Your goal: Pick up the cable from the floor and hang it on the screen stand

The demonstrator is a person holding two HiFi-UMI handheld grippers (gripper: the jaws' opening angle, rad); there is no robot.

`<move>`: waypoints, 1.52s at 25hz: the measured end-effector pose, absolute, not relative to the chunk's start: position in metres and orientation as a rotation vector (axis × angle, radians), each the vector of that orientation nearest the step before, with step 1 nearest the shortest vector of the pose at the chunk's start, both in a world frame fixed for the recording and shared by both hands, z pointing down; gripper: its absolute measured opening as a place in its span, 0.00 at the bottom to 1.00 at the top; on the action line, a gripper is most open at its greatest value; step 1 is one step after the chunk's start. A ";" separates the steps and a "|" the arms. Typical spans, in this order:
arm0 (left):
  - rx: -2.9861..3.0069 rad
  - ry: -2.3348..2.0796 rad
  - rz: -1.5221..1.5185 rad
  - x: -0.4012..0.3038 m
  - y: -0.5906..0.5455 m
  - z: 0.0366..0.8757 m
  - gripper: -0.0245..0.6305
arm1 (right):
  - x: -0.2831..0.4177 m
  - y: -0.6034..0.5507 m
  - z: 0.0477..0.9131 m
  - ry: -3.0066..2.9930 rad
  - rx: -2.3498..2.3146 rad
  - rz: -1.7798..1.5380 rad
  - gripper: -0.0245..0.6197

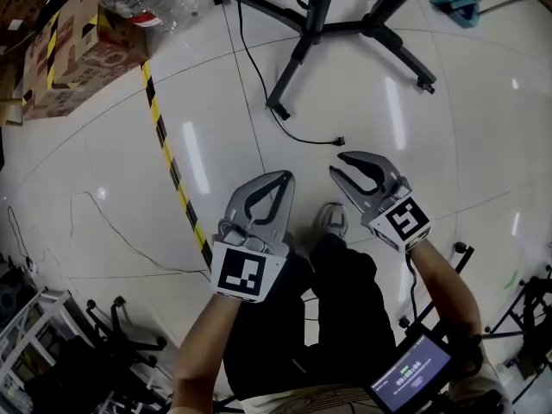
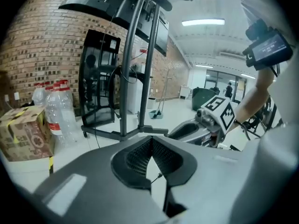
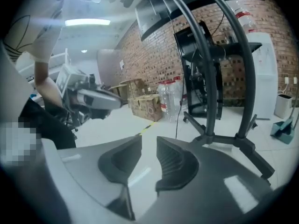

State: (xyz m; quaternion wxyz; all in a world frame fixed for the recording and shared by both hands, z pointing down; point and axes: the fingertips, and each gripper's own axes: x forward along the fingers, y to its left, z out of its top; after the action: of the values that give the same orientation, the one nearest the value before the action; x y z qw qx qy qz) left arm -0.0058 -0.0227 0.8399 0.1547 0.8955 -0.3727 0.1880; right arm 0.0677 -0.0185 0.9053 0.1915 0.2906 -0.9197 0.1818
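Hovering over floor: right claw [image 1: 337, 165] parted, empty; left claw [image 1: 285, 178] clenched, empty. Risk: thin cable [image 1: 302, 136] slipping from pads, snagging screen stand [image 1: 289, 72] leg.

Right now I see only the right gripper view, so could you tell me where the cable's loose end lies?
Observer: The cable ends on the floor just ahead of the right gripper.
Operator: Does that end touch the screen stand?
Observer: No, it lies apart from the screen stand's nearest foot.
Operator: Is the left gripper holding anything?
Observer: No, the left gripper's jaws are shut on nothing.
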 end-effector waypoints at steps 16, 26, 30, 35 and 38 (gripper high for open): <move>2.666 -1.002 0.735 0.001 -0.077 0.959 0.07 | 0.083 -0.012 1.257 -1.919 0.236 0.089 0.33; 2.636 -1.034 0.665 -0.021 -0.093 0.958 0.07 | 0.090 -0.001 1.301 -1.814 0.167 0.169 0.22; 2.618 -0.931 0.811 -0.015 -0.087 0.983 0.07 | 0.086 0.009 1.300 -1.871 0.188 0.201 0.08; 2.619 -0.909 0.808 -0.008 -0.092 0.987 0.07 | 0.081 0.002 1.282 -1.956 0.269 0.326 0.07; 2.556 -0.916 0.885 -0.011 -0.096 1.005 0.07 | 0.068 -0.011 1.227 -2.155 0.410 0.593 0.07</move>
State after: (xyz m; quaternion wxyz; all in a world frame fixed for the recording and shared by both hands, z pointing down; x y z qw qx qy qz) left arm -0.0107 -0.0962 1.0049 0.1425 0.8859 -0.3175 0.3068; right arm 0.0676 -0.0112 1.2271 0.4211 0.1635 -0.8602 0.2365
